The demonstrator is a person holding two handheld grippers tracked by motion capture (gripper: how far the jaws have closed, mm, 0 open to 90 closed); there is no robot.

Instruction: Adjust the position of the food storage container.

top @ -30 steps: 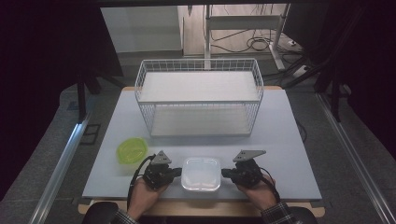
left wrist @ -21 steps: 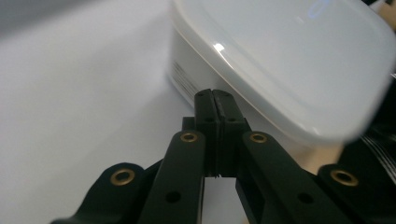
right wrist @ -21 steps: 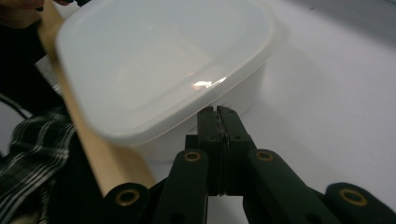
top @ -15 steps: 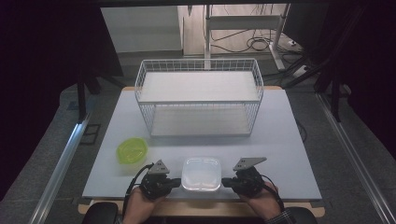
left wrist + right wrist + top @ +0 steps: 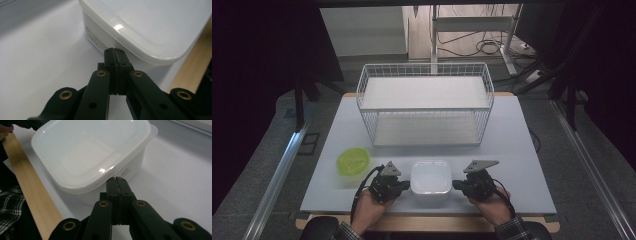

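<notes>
Jaws pressed together on both: left gripper (image 5: 401, 186), right gripper (image 5: 458, 185), flanking lidded box (image 5: 431, 176) at table's (image 5: 522, 150) near edge. Risk: closed tips could shove box off edge.

Both forearms come in from the bottom edge, plaid cuffs showing, 1 gripper per hand, roughly level with each other. Left gripper (image 5: 403, 185) points inward to the right, jaws fully closed, pads pressed flat together with nothing between them; its grey 3-cornered plate sits on top and the cable loops back along the left hand (image 5: 371, 210). Right gripper (image 5: 458, 185) mirrors it, pointing inward to the left, jaws closed pad to pad and empty, right hand (image 5: 490, 206) wrapped around the body.
</notes>
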